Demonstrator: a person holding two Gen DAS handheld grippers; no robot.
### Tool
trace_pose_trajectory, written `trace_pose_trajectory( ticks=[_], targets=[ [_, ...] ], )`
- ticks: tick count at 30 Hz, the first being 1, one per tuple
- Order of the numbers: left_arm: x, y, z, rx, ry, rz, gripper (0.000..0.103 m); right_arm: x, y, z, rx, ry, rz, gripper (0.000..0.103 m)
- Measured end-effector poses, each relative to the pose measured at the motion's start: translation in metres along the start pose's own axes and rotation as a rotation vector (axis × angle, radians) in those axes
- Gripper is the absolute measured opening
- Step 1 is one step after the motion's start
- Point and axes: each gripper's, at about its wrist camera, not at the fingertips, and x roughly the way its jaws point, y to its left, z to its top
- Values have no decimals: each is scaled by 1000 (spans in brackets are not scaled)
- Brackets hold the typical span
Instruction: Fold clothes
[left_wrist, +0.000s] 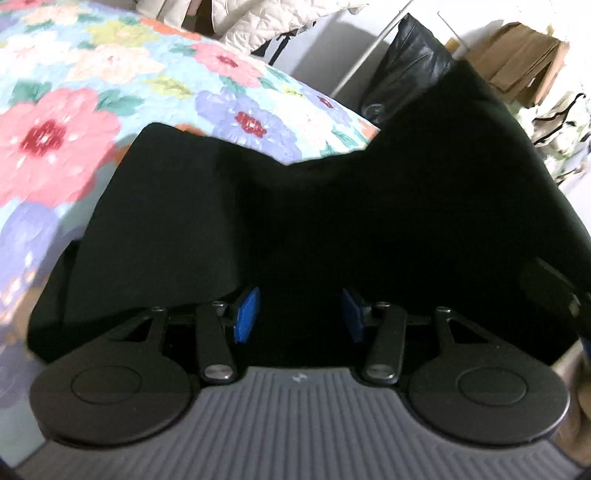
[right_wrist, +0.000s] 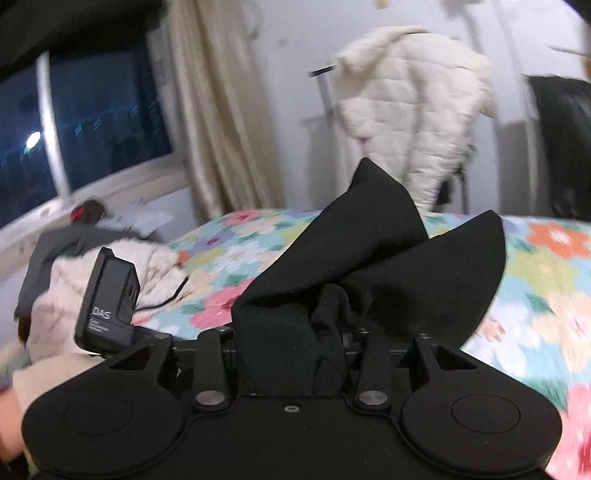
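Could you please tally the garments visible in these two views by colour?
Black: 1, the cloth bunched in the right gripper, also filling the left view.
White: 2, the puffer jacket hanging behind the bed, and the fluffy garment on the bedspread.
Total: 3.

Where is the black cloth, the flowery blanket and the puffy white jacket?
black cloth (right_wrist: 369, 258), right wrist view, on its raised fold
flowery blanket (left_wrist: 55, 147), left wrist view, on a pink flower
puffy white jacket (right_wrist: 413, 110), right wrist view, on its quilted back
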Motion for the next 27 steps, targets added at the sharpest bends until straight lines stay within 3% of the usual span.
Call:
trace_pose_trajectory(
  ticks=[6, 10, 12, 14, 19, 21, 24, 26, 27],
  targets=[
    [14, 17, 3, -7, -22, -81, 47, 30, 38, 16, -207, 105, 51, 44],
    [41, -2, 22, 138, 10, -132, 39, 33, 48, 14, -259, 143, 25, 44],
    [51, -13, 23, 173, 46, -150, 32, 27, 35, 10, -193, 141, 14, 44],
    [59, -27, 22, 212, 72, -188, 13, 15, 19, 4, -105, 128, 34, 43],
    [88, -72, 19, 385, 184, -233, 5, -27, -34, -36, 210, 55, 43, 44],
    [92, -74, 27, 375, 224, -242, 6, -36, -48, -51, 300, 20, 58, 44],
    [69, -60, 40, 288, 192, -206, 27, -39, -50, -58, 324, -16, 82, 44],
    [42, -48, 44, 243, 130, -163, 49, -32, -42, -52, 283, -10, 83, 44],
    [30, -42, 42, 232, 104, -131, 51, -28, -37, -47, 262, -5, 88, 44]
  ],
)
